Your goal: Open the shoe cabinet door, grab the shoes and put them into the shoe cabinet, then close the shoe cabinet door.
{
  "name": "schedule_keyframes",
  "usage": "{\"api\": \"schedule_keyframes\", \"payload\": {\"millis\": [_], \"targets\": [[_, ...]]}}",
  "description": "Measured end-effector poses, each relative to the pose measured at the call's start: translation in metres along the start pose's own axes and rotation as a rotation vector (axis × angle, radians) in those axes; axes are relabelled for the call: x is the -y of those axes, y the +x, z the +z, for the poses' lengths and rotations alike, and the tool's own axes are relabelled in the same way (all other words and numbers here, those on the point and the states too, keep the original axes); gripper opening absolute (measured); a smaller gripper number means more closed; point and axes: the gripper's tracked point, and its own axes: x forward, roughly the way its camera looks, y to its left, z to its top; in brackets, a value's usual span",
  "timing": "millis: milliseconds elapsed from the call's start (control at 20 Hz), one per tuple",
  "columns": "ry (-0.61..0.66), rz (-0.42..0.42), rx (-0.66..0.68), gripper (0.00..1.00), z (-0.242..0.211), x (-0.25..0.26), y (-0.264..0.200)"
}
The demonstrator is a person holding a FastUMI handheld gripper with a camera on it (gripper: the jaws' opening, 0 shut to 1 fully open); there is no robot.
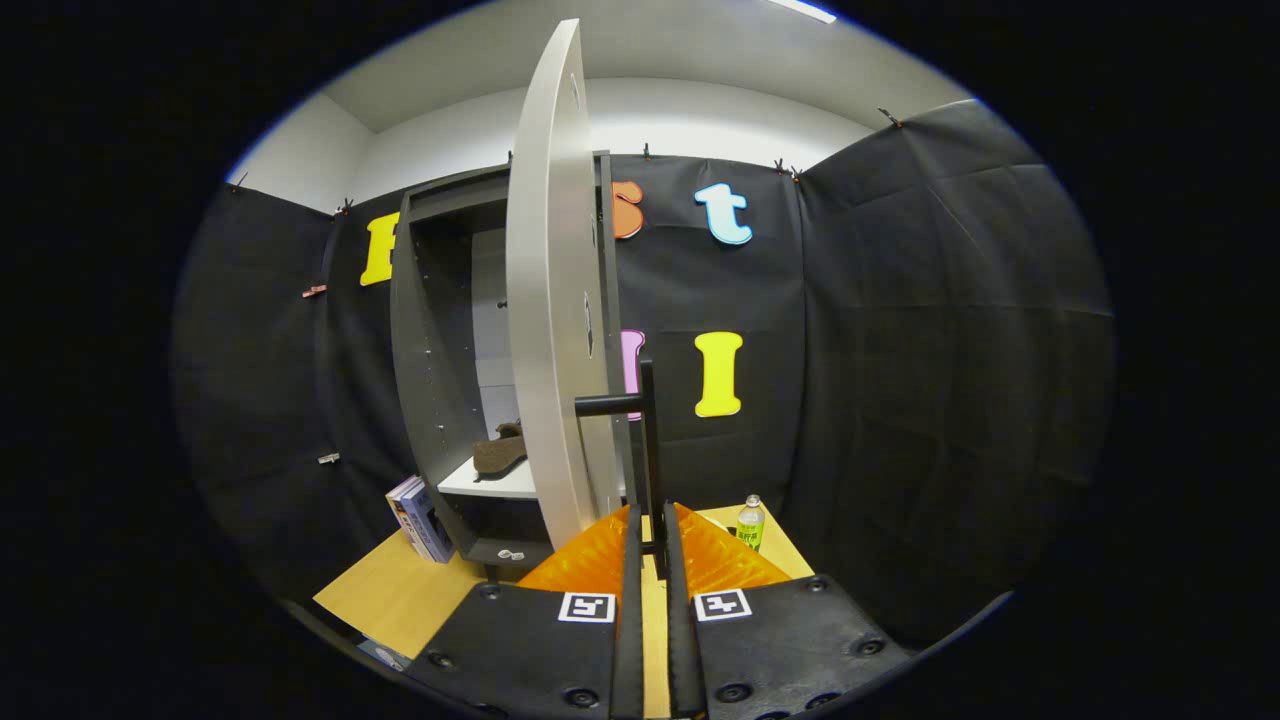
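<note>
The gripper [652,545] fingers are clamped on the thin black bar handle [648,440] of the tall pale grey shoe cabinet door [548,290], which is swung wide open. A brown shoe [499,450] is seen lying on the white shelf [492,483] inside the dark cabinet [425,330], with a small green bottle [751,521] standing on the wooden surface [400,590] nearby.
</note>
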Motion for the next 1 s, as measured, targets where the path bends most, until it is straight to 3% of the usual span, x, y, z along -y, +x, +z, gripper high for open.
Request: {"api": "schedule_keyframes", "payload": {"millis": [400,750,1000], "targets": [[-0.041,0.005,0.165,0.14,0.047,-0.01,-0.052],[-0.104,0.191,0.171,0.14,0.033,-0.097,-0.058],[-0.091,0.341,0.018,0.15,-0.021,-0.169,-0.035]]}}
